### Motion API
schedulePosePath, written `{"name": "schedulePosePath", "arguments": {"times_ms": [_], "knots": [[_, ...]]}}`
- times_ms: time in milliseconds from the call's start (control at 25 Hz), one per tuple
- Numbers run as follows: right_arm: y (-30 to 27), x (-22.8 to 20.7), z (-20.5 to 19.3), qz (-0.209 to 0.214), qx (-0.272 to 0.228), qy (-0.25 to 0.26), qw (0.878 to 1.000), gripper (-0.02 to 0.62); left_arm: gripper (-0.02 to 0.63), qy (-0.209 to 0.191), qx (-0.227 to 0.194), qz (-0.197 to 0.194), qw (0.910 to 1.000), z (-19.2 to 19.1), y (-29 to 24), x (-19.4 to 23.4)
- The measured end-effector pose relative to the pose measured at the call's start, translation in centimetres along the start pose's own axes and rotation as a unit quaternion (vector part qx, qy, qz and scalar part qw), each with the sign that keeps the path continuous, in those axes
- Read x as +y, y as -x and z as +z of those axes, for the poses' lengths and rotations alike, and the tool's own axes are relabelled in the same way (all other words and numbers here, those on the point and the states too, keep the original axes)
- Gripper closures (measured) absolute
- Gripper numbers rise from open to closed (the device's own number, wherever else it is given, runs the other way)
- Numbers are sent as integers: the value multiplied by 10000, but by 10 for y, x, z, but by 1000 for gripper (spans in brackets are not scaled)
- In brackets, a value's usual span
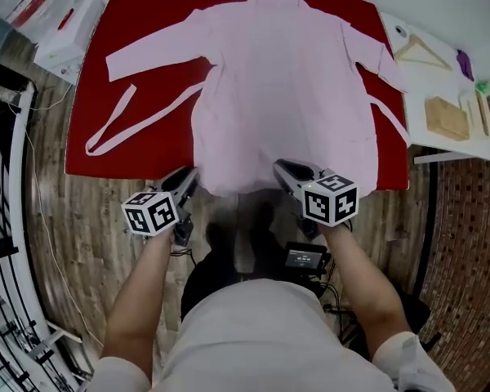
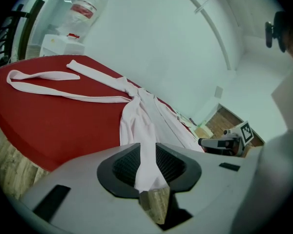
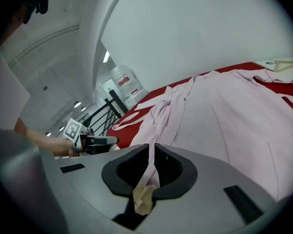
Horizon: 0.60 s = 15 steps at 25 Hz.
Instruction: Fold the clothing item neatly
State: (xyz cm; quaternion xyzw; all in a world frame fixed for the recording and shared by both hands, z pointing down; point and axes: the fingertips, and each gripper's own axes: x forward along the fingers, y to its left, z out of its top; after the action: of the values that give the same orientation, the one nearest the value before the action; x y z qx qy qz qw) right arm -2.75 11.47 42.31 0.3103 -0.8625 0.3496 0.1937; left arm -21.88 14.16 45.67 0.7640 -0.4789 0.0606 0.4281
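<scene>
While both tongs sit at the near edge of the red table top [image 1: 155, 158], the entries run so.

Item one, pale pink robe [image 1: 286, 96]: spread flat on the red top; collar at the far side; sleeves out to either side; hem hanging just over the near edge; its belt [image 1: 139, 117] trails in a loop across the red at left.

Item two, my left tongs [image 1: 189, 178]: jaws a little apart; a fold of the hem's left corner lies between the pads, its end poking out behind them.

Item three, my right tongs [image 1: 284, 170]: jaws together, clamped on a thin edge of the hem's right corner.

Containers: a water-cooler bottle [image 2: 86, 6] on a white dispenser beyond the table's far corner, its fill not readable; a white box [image 1: 65, 35] by the far left corner, contents unclear.

Views: only the gripper views show that bottle, and each shows the other tongs across the hem; only the head view shows the white side table [image 1: 441, 84] at right, bearing a wooden hanger [image 1: 420, 53], a wooden block [image 1: 447, 118] and a small purple thing [image 1: 464, 62].

Surroundings: black railing [image 1: 4, 162] at left; plank floor [image 1: 106, 211]; a small screen [image 1: 305, 257] at my waist; each tongs' own grey body blocks the lower part of its view.
</scene>
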Motion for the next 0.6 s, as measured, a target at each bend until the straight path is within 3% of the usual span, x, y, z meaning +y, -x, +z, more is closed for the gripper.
{"name": "schedulePosePath", "arguments": {"times_ms": [360,600], "knots": [[-53,-26,2,-58,355,-272,9990,574,489,-23,109,467,9988,16,-29,30],[-77,-29,-7,-272,426,-829,9953,512,482,82,529,492,9974,7,-44,52]]}}
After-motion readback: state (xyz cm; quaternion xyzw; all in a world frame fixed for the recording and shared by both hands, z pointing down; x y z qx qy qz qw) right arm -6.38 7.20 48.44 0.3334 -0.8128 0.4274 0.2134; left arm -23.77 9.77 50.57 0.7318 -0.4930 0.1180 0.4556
